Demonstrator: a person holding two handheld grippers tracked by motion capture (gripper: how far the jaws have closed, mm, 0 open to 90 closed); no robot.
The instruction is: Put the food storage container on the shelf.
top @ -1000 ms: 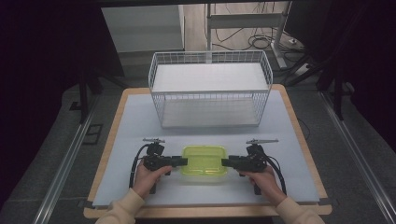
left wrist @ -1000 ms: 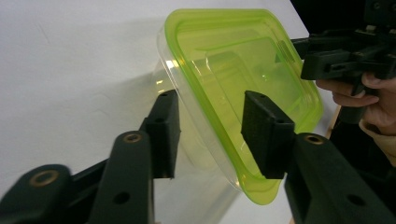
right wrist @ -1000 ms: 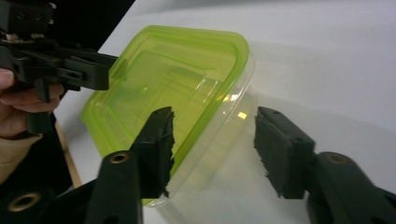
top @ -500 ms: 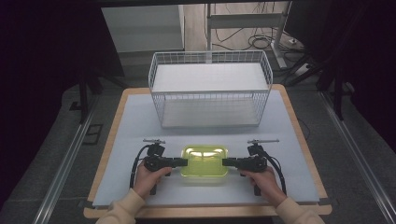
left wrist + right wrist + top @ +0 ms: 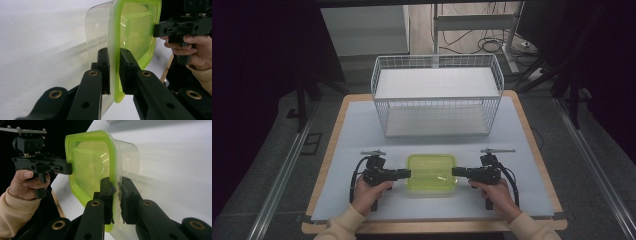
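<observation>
White mat (image 5: 362, 130) on table, wire basket (image 5: 437, 100) at back, green-lidded box (image 5: 431, 172) near front, left gripper (image 5: 404, 173) and right gripper (image 5: 458, 171) clamped on its opposite rims.

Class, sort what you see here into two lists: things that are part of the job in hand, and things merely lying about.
In the job:
left gripper, clamped on the container's rim
right gripper, clamped on the opposite rim
green-lidded container
wire basket, probably, standing empty just beyond

Lying about:
cables on the floor
metal stand behind the table
</observation>
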